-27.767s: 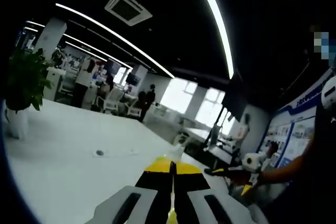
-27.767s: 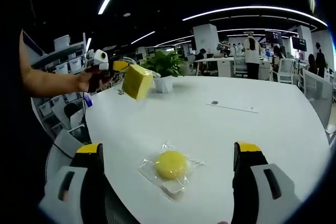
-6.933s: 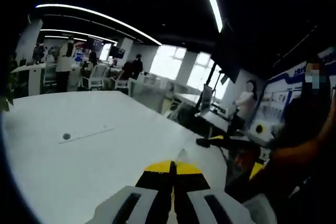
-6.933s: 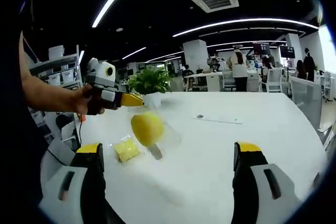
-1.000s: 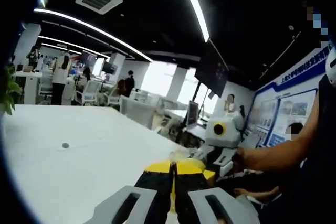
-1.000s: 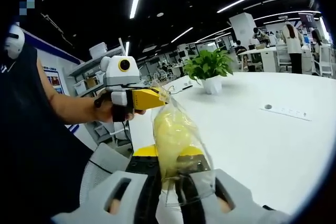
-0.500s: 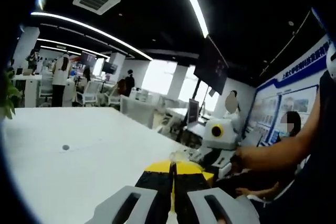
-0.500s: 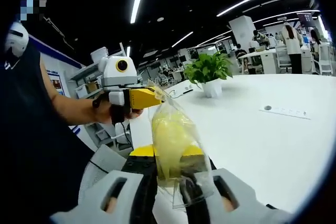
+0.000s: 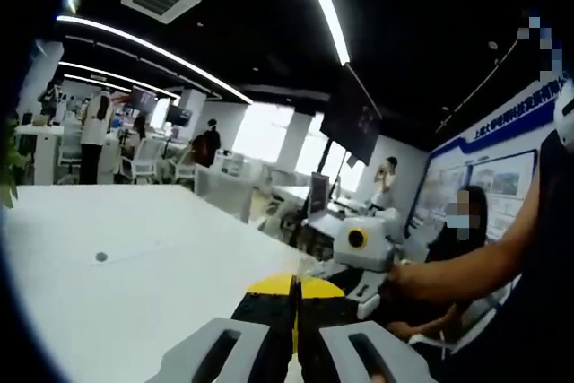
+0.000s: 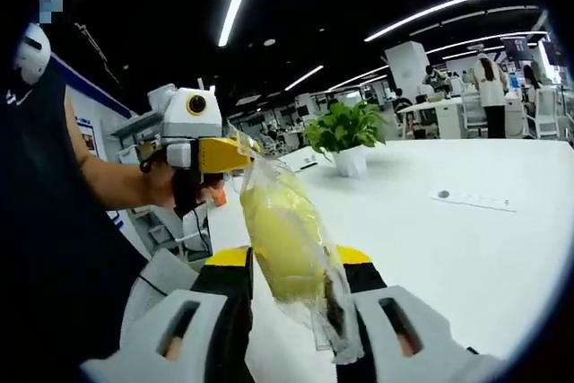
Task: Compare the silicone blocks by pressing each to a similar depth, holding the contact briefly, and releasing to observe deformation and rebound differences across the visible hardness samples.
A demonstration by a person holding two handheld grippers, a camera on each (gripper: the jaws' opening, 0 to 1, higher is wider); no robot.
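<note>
A soft yellow silicone block (image 10: 280,244) sits inside a clear plastic bag (image 10: 336,329), held up in the air above the table's near edge. In the right gripper view, my right gripper (image 10: 291,262) is shut on the bagged block, with its yellow-tipped jaws pressing in from both sides. My left gripper (image 10: 222,156) comes in from the left in a person's hand and pinches the bag's top edge. In the left gripper view, my left gripper (image 9: 294,286) is shut, and a sliver of clear bag (image 9: 310,264) shows just past its tips. The right gripper (image 9: 360,253) lies right behind that.
A large white table (image 10: 466,248) stretches away, also seen as a table (image 9: 134,284) in the left gripper view. On it stand a potted plant (image 10: 345,136) and a flat paper strip (image 10: 471,201). A seated person (image 9: 459,239) and office desks lie beyond.
6.9 s ago my right gripper stood open while the left dangled the bagged block; now the right is shut on it. In the last second the bag has tilted slightly.
</note>
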